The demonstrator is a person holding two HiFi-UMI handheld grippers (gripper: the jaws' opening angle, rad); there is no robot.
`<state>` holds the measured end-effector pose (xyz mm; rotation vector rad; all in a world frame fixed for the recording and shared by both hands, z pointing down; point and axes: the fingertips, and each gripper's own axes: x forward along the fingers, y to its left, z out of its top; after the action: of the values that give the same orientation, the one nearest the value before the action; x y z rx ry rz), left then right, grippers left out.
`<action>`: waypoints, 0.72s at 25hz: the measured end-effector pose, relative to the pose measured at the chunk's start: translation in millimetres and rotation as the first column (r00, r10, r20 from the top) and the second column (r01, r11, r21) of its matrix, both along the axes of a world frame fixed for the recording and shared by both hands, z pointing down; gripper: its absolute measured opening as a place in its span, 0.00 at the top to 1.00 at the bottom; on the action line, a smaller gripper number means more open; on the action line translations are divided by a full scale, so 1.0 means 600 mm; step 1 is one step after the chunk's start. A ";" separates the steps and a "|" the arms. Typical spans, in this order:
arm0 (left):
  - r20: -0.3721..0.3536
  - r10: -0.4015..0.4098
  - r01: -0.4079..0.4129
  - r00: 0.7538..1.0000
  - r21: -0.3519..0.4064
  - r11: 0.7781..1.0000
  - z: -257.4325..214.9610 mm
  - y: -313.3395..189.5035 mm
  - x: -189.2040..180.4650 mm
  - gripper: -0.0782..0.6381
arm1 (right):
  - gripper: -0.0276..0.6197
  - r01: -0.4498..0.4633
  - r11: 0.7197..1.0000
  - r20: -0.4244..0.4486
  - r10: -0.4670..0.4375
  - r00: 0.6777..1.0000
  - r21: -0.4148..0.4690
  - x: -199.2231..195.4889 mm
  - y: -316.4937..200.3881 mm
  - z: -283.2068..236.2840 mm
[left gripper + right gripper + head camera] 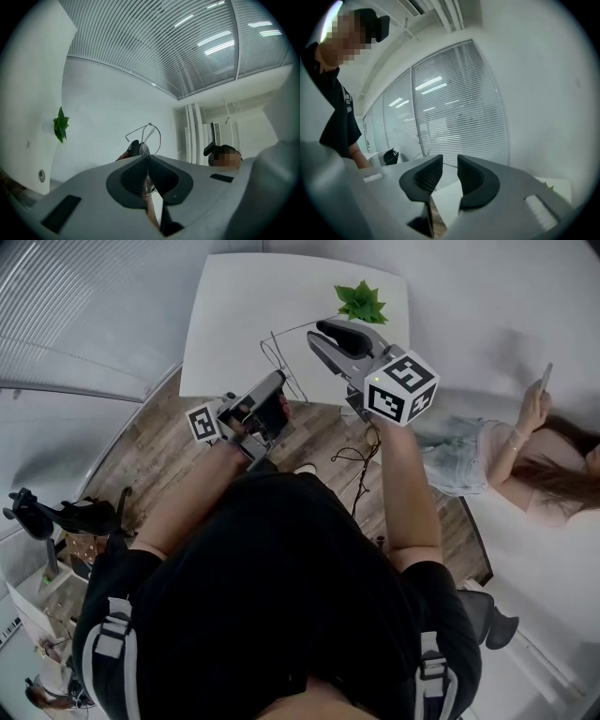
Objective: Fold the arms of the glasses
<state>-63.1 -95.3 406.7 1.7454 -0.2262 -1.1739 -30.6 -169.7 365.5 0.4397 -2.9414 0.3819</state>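
The thin wire-framed glasses (284, 362) are held up over the near edge of the white table (234, 315). My left gripper (277, 382) is shut on the frame from below. In the left gripper view the frame's wire loop (149, 124) rises just past the closed left gripper (147, 157). My right gripper (317, 334) hovers just right of the glasses, its marker cube (401, 385) toward me. In the right gripper view the right gripper (449, 161) stands open with nothing between its pads, and a thin wire (449, 164) shows beyond the gap.
A small green plant (361, 304) stands on the table's far right corner. A person (525, 442) sits at the right, holding a phone. Black cables (361, 456) lie on the wooden floor under the table. A dark stand (56, 517) is at the left.
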 end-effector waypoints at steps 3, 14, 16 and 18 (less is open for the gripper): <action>0.005 -0.007 0.007 1.000 -0.003 1.000 -0.001 -0.001 -0.001 0.87 | 0.78 -0.081 0.995 -0.006 0.081 0.997 0.053 0.020 -0.018 -0.006; 0.002 -0.003 0.003 1.000 0.001 1.000 -0.005 0.002 0.000 0.87 | 0.75 -0.253 0.965 0.029 0.252 0.967 0.063 0.059 -0.071 0.006; 0.003 -0.002 0.002 1.000 0.002 1.000 -0.006 0.002 0.001 0.87 | 0.75 -0.244 0.968 0.027 0.243 0.970 0.055 0.055 -0.071 0.009; 0.003 -0.001 0.001 1.000 0.003 1.000 -0.006 0.001 0.002 0.87 | 0.75 -0.237 0.970 0.026 0.236 0.971 0.051 0.050 -0.071 0.014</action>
<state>-61.7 -94.5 403.0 1.7499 -0.2277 -1.1732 -0.6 -212.2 373.7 0.8028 -2.9301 0.3362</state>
